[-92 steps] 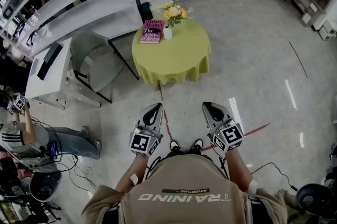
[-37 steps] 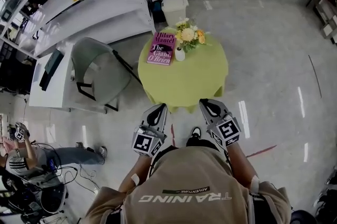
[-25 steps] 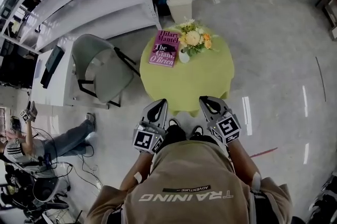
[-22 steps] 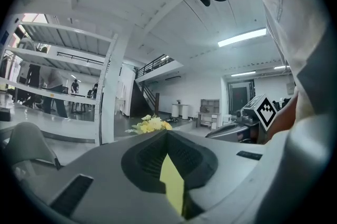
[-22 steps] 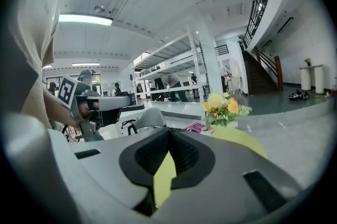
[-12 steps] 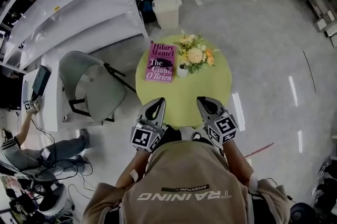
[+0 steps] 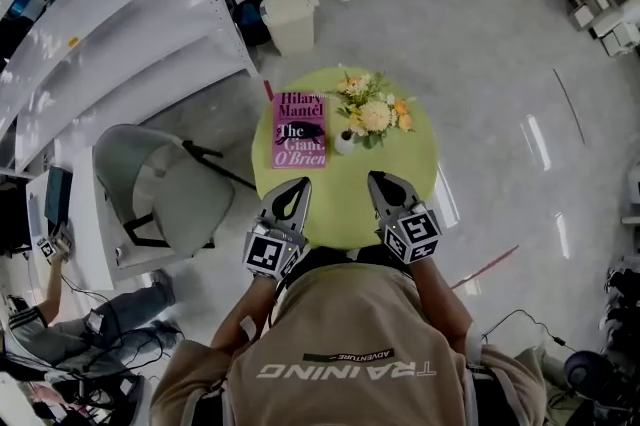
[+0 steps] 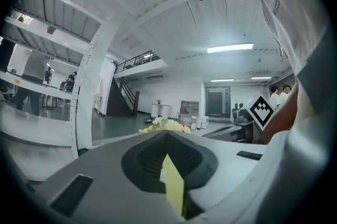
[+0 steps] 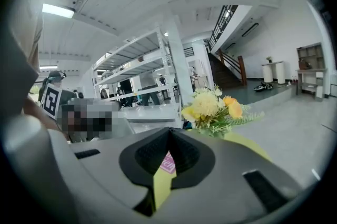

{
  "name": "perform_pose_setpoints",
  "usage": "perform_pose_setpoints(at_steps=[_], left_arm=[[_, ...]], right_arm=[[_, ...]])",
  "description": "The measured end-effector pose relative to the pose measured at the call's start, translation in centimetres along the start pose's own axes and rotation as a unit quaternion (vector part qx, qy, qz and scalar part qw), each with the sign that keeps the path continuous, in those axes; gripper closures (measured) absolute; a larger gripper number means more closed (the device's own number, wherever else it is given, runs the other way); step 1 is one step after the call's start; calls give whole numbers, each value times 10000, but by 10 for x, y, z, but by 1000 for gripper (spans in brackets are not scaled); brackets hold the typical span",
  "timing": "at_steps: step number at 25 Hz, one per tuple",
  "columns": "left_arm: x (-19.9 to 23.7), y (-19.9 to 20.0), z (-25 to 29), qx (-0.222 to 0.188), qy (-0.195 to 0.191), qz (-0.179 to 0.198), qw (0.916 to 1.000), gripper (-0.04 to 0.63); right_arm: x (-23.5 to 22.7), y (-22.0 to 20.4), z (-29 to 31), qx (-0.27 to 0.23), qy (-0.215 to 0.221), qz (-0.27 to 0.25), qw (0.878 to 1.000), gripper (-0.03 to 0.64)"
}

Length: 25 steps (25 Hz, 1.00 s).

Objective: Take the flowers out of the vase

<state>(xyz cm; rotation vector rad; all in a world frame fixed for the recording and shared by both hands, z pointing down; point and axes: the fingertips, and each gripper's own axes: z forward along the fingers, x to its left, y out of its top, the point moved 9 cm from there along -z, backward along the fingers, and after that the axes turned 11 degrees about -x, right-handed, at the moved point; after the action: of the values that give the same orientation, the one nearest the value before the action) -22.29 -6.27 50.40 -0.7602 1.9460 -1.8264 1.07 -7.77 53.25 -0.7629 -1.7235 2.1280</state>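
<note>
Approach work, by the look of things: both tools at the near rim of the table (image 7: 405, 189), well short of the target. At about 7 o'clock of the tabletop, left gripper (image 7: 291, 190), jaws pressed together on nothing. At about 5 o'clock, right gripper (image 7: 380, 182), likewise closed up and empty.

Near the table's middle, small white vase (image 7: 344, 143), upright, with the flowers (image 7: 373, 114) in it and spreading toward 1 o'clock. Just beside it at 9 o'clock, book (image 7: 299, 129) lying flat.

To do this step well:
- Spread one pair of jaws before reaching in.
- Aim low, at the stems just above the vase mouth, not at the blooms.
- Close gently to avoid crushing.
- Probably worth steadying the vase with the other gripper, against tipping or rising with the bunch.
- Then lift straight up, keeping clear of the book.
</note>
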Motion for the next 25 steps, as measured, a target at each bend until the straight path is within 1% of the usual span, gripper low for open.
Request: perform_pose_setpoints(at_steps=[3, 5, 9, 12, 14, 15, 16, 17, 20, 21, 22, 25], left_arm=[[4, -1, 5, 53, -86, -11, 9999, 594], [4, -3, 8, 113, -87, -35, 9999, 594], [1, -5, 16, 203, 31, -40, 9998, 594], [0, -9, 17, 277, 221, -203, 9992, 594], [2, -14, 16, 358, 320, -227, 9986, 594], [5, -17, 16, 401, 358, -232, 9983, 594], [7, -19, 17, 437, 391, -235, 9980, 594], [10, -22, 18, 466, 422, -234, 9977, 594], [18, -30, 23, 526, 508, -259, 9970, 594], [20, -33, 24, 544, 528, -271, 9968, 594], [20, -34, 25, 559, 536, -279, 9966, 594], [21, -38, 27, 613, 522, -297, 9963, 594]], right_arm=[[-5, -6, 7, 25, -209, 45, 9998, 617], [-9, -12, 11, 95, -258, 55, 9996, 617], [-20, -31, 26, 249, -175, 67, 9995, 615], [-29, -49, 38, 396, -25, 248, 9989, 615], [-35, -60, 48, 472, 22, 281, 9985, 615], [-39, -64, 54, 487, 19, 295, 9984, 573], [-44, -67, 60, 483, -5, 324, 9983, 515], [-49, -70, 65, 467, -55, 369, 9982, 503], [-64, -80, 82, 454, -246, 544, 9972, 502], [-68, -82, 87, 457, -264, 596, 9968, 496], [-70, -84, 92, 456, -258, 638, 9966, 471], [-76, -88, 107, 425, -280, 730, 9960, 469]])
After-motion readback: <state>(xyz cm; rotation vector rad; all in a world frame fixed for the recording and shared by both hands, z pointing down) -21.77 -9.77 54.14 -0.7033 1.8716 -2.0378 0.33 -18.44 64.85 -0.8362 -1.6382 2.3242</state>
